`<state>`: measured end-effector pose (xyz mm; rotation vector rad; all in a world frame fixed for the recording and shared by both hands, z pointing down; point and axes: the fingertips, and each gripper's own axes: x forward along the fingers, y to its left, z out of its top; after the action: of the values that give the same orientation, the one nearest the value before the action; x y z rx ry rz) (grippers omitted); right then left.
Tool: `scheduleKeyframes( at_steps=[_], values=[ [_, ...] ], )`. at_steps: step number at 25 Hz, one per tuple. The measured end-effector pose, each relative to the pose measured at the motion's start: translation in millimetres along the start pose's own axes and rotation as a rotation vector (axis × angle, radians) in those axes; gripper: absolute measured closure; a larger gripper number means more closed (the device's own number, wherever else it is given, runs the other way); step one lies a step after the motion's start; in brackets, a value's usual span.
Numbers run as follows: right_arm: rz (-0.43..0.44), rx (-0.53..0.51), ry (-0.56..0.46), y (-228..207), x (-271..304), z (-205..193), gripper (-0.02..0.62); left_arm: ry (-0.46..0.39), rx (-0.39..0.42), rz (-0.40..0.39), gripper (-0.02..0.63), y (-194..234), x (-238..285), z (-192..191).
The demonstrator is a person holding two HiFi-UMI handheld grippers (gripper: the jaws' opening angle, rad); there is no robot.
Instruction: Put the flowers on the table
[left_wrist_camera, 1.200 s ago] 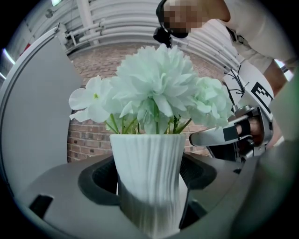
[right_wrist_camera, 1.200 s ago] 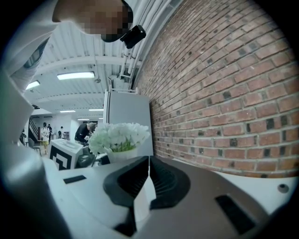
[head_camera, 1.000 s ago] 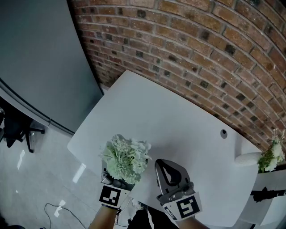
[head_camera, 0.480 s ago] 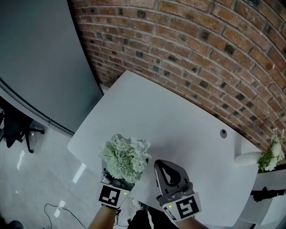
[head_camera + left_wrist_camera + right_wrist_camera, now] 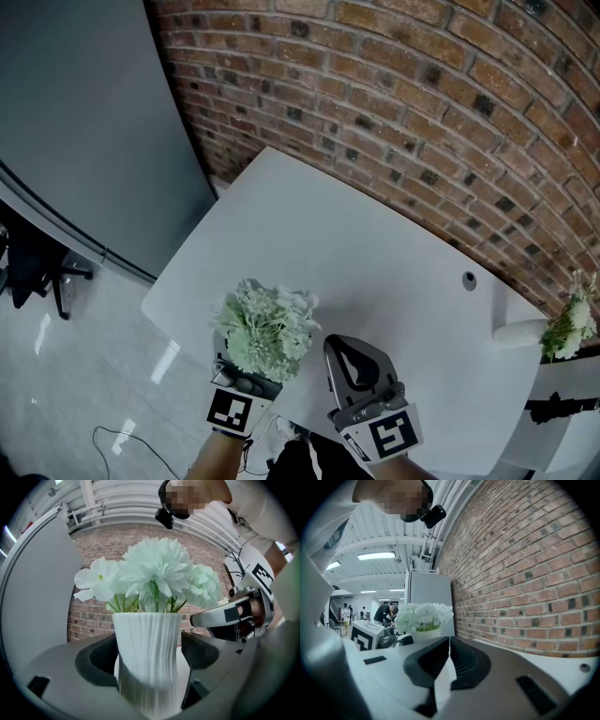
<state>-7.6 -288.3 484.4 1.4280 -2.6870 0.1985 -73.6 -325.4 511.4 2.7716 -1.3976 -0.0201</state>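
Note:
A bunch of pale green and white flowers (image 5: 265, 328) stands in a ribbed white vase (image 5: 147, 658) near the front left corner of the white table (image 5: 356, 244). My left gripper (image 5: 246, 382) is open around the vase, one jaw on each side, with a sliver of table showing beside the right jaw. The blooms (image 5: 157, 573) rise above the jaws. My right gripper (image 5: 356, 361) hovers just right of the vase, shut and empty, its pads meeting in a thin slit (image 5: 449, 660). From there the flowers (image 5: 424, 616) show to the left.
A brick wall (image 5: 422, 103) runs behind the table. A cable hole (image 5: 469, 279) sits far right, and beyond it another bunch of flowers (image 5: 567, 328) on a lower white surface. A grey partition (image 5: 84, 122) and a chair (image 5: 37, 267) stand to the left.
The flowers and both grippers have barely shifted. No clear movement shows in the head view.

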Motion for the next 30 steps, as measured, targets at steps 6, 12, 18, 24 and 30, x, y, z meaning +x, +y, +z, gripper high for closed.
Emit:
scheduleKeyframes(
  at_steps=[6,12,18,24,30],
  values=[
    [-0.002,0.0,0.001,0,1,-1,0.575,-0.003,-0.008,0.003,0.206,2,-4,-1],
    [-0.004,-0.001,0.002,2,-1,0,0.575,0.003,-0.003,0.009,0.206,1,-10,0],
    [-0.015,0.0,-0.002,5,-7,2,0.575,-0.002,-0.014,0.02,0.206,-2,-20,2],
    [-0.017,0.0,-0.006,12,-15,3,0.575,-0.002,-0.008,0.024,0.206,-7,-31,5],
    [-0.022,-0.005,-0.011,19,-25,9,0.575,-0.01,0.005,0.026,0.207,-12,-40,14]
  ],
)
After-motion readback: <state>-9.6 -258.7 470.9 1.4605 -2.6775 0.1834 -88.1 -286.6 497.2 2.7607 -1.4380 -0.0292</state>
